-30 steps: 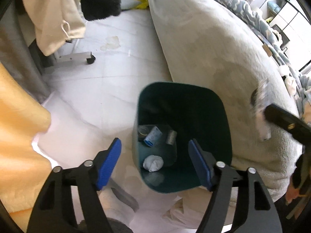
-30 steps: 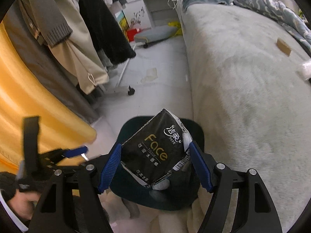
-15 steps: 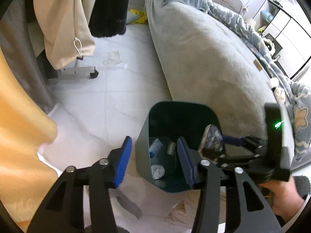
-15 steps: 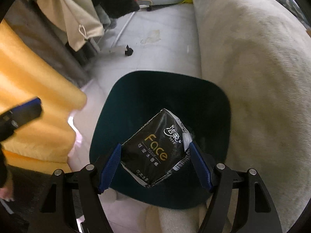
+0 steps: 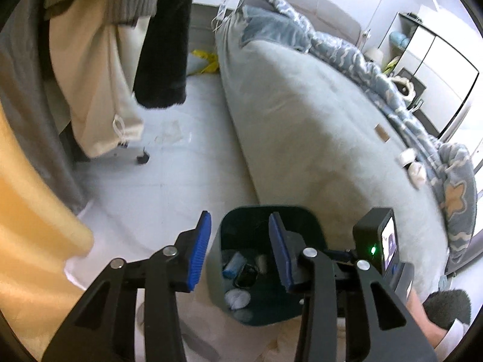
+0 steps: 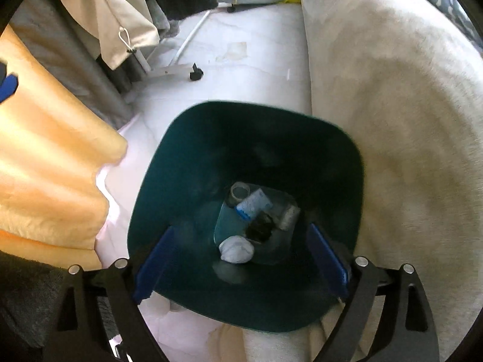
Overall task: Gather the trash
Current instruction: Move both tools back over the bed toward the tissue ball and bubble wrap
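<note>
Right tool (image 6: 241,268): jaws spread wide with nothing between them; they have just been opening, and the black tissue packet they were clamping half a second ago is gone from between the blue pads.
Left tool (image 5: 238,250): narrow gap, empty; its jaws have just been closing on nothing.
Black tissue packet (image 6: 261,226): lies at the bottom of the bin directly below the right tool, a dark crumpled shape among the other rubbish; the drop looks done.
Dark green plastic bin (image 6: 145,199): stands on the floor under the right tool, just beside the bed's edge; it sits lower in the left view than a second ago.
Other bin contents: a white crumpled tissue wad (image 6: 237,249) nearest, then a blue-and-white tube (image 6: 252,203) beyond the packet.
Right hand pose: tool aimed steeply down into the bin mouth.
Left hand pose: tool tilted downward over the bin's near rim, off to the side of the right tool.
Grey plush bed cover (image 5: 317,126): beyond the bin; small white scraps (image 5: 412,166) lie well apart up the bed, likely next to collect.
</note>
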The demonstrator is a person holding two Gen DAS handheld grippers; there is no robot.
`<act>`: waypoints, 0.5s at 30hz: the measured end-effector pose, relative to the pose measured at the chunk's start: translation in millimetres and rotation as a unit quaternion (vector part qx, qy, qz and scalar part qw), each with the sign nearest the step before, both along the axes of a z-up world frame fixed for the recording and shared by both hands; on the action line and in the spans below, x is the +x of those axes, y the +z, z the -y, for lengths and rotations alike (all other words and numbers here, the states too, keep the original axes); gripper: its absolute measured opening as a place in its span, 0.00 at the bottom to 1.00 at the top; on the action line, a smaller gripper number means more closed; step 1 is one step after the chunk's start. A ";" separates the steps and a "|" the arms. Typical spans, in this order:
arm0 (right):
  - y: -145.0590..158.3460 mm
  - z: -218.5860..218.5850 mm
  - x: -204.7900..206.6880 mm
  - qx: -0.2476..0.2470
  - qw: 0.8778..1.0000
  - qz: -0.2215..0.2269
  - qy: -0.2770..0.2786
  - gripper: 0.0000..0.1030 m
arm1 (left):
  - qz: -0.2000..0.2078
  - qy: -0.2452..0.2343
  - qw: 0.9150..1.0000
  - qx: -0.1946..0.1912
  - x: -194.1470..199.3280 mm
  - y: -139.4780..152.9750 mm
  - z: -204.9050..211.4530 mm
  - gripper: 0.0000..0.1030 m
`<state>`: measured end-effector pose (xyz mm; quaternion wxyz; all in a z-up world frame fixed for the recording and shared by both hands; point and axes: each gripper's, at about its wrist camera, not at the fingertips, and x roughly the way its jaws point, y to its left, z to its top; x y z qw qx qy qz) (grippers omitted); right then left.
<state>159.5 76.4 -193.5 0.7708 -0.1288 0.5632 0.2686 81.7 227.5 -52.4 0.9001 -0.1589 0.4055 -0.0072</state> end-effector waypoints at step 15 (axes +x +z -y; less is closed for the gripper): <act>83.9 56.3 -10.9 0.040 0.993 0.112 -0.011 0.88 | 0.071 -0.061 0.996 0.005 22.2 53.2 65.0 0.41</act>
